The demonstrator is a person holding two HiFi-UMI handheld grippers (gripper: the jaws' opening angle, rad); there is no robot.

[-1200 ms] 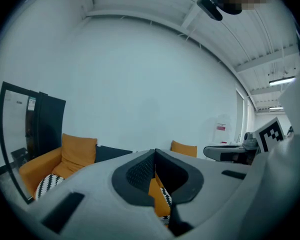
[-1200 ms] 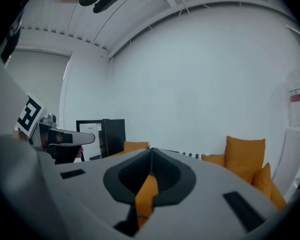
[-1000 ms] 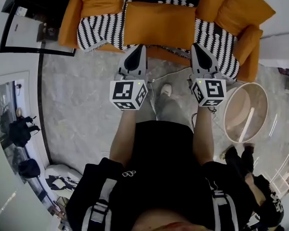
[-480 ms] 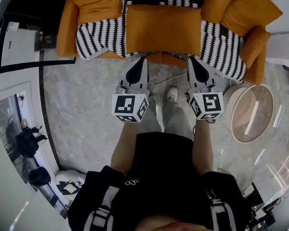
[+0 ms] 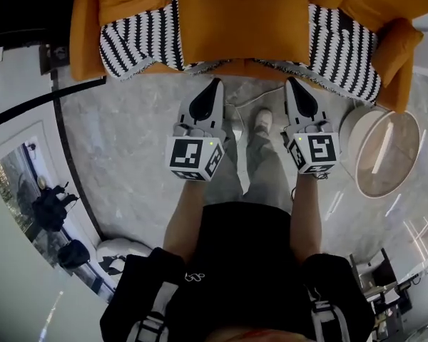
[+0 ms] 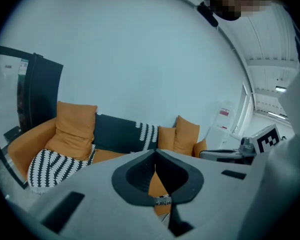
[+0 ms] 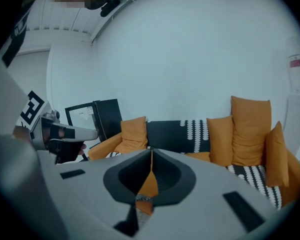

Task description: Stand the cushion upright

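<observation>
I'm looking steeply down at pale marble floor (image 5: 128, 141), with an orange sofa (image 5: 82, 34) spanning the top of the head view. A black-and-white striped throw (image 5: 139, 41) is draped over its seat, showing at upper left and upper right.

The cushion (image 5: 242, 20) I have to stand up is large, rectangular and orange. It lies flat on the seat at top centre, on the throw, with its long near edge facing me. Other orange cushions sit propped in the sofa's upper left and upper right corners. A round side table (image 5: 346, 141) stands on the floor at the right edge, just below the sofa's arm.

Both grippers are in the middle of the frame, over the floor, pointing up toward the sofa's front edge and apart from the cushion. The left gripper (image 5: 215, 83) aims at the cushion's left half and the right gripper (image 5: 292, 82) at its right half. In the left gripper view (image 6: 155, 156) and the right gripper view (image 7: 151, 156) the jaws are pressed together with nothing between them, only a sliver of orange sofa visible beyond.

I judge the cushion to be light, bulky and soft. It should sag and fold if lifted at one point, and the woven cover should give a fair grip. I would part both jaws, pinch the near edge close to each corner, one gripper per side, biting into the seam. Then I would tip it up against the backrest.
</observation>
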